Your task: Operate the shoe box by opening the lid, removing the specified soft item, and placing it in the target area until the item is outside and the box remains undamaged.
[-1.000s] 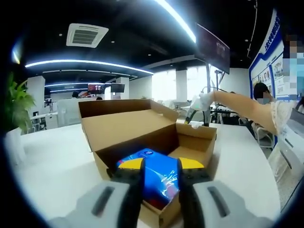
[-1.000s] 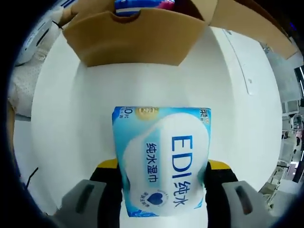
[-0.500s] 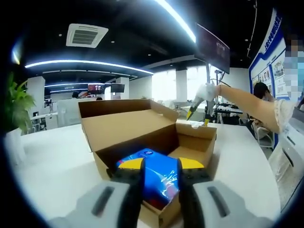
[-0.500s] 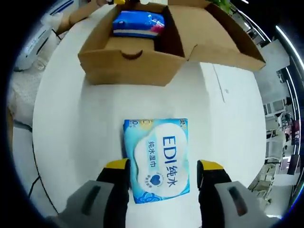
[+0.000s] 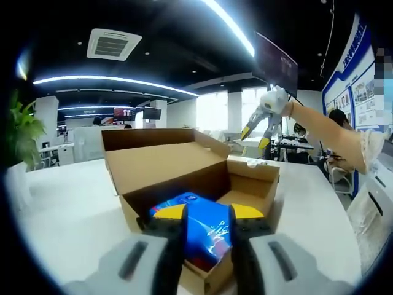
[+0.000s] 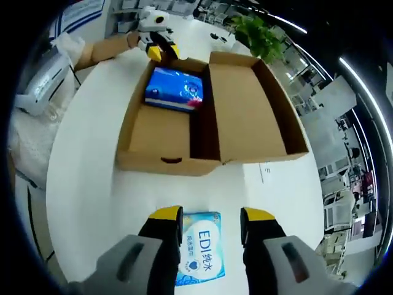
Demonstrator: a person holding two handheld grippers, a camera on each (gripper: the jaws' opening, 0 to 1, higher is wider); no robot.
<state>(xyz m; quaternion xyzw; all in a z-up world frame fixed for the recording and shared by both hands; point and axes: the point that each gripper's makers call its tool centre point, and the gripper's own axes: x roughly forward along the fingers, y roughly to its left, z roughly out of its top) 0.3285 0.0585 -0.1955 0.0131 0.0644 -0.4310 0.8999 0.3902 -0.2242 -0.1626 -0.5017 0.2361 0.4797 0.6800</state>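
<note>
The brown shoe box (image 6: pixel 163 132) stands on the white table (image 6: pixel 86 184) with its lid (image 6: pixel 245 104) folded flat open. A blue pack (image 6: pixel 174 89) lies inside at the far end. My left gripper (image 6: pixel 163 50) sits at that end wall. In the left gripper view its jaws flank the blue pack (image 5: pixel 206 230); whether they press it is unclear. A light blue wet-wipes pack (image 6: pixel 201 261) lies on the table in front of the box. My right gripper (image 6: pixel 210 216) hangs open high above it. It also shows raised beyond the box (image 5: pixel 184 172), as the right gripper (image 5: pixel 255 136).
A potted plant (image 6: pixel 261 31) stands past the lid, and another plant (image 5: pixel 21 138) shows at the left. A white bag (image 6: pixel 37 46) lies off the table's left side. A person (image 5: pixel 338 120) sits behind at the right. A thin paper strip (image 6: pixel 265 173) lies near the lid.
My right gripper has opened, let go of the wet-wipes pack on the table and risen well above it. The left gripper and the box have stayed put.
</note>
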